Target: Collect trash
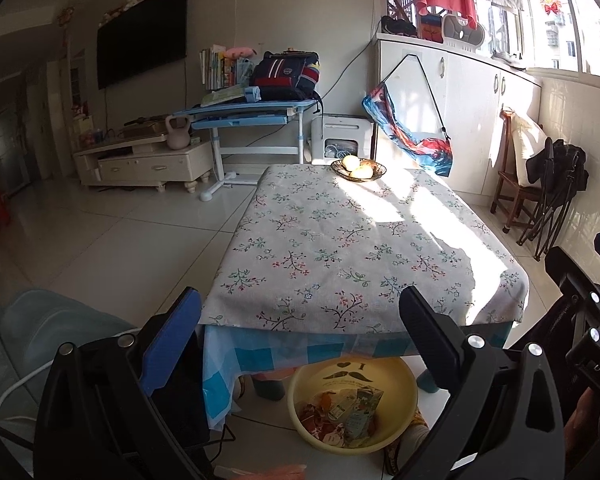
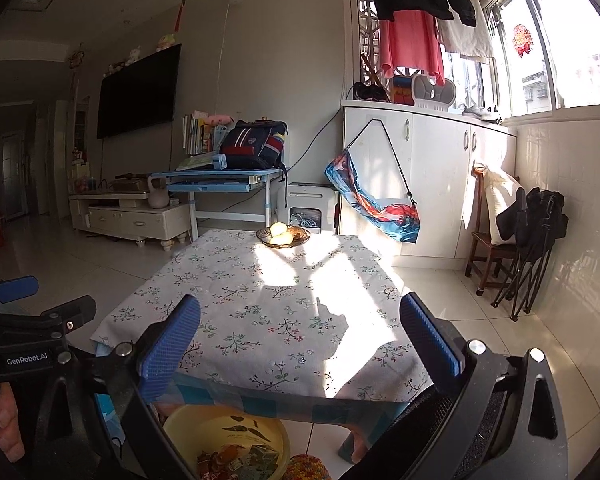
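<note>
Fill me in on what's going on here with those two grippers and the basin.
A person is holding a two-finger gripper in each hand over the near edge of a low table covered with a floral cloth. Both the left gripper and the right gripper are open and hold nothing. On the floor just under the table's near edge sits a yellow basin with wrappers and scraps already in it. The tabletop itself carries only a fruit bowl at the far end, and no loose trash shows on it.

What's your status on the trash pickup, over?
Left gripper open, empty. Right gripper open, empty. Wrappers sit in yellow basin on floor by table. Tabletop shows only fruit bowl; nothing in the way.
</note>
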Demonstrator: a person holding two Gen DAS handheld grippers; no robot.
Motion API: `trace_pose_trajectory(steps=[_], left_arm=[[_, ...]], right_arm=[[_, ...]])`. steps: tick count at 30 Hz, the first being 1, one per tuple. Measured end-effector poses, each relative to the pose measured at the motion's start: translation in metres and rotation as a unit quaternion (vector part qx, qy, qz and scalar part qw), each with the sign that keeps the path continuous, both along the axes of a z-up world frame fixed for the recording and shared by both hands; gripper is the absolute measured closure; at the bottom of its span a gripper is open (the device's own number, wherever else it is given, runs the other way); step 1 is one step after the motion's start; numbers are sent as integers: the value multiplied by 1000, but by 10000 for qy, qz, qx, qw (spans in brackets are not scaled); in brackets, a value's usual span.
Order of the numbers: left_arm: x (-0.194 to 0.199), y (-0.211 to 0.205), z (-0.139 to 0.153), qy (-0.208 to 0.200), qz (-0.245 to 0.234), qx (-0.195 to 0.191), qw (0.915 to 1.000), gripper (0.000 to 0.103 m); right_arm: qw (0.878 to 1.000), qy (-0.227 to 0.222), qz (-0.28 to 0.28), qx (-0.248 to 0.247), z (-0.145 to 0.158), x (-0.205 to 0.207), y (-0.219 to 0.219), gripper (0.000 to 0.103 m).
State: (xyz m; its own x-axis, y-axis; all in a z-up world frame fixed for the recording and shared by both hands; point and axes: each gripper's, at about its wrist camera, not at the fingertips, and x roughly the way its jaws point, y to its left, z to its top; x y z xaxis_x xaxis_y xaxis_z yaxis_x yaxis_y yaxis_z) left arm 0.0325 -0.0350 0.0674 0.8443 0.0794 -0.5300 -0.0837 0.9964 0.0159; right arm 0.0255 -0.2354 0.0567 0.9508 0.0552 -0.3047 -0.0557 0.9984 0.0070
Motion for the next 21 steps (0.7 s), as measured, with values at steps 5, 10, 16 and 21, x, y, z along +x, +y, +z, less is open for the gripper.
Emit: trace_pose_trajectory(steps=[5,10,16,21], left_arm=[[-1,-1,-1,9,-36,-9,10000,7],[-2,-4,-1,14,-55,18,10000,7],[0,-8,-4,48,-78,78,9999,7],[1,-8,-4,43,-74,57,9999,7]], right_arm=[[10000,-56,-15,-32,1,-3,1,7],[10000,-74,-67,-6,1,-4,-3,7],[9999,-66,-90,7,1,-3,-5,7],[9999,-52,-94,10,1,-3,-4,7]])
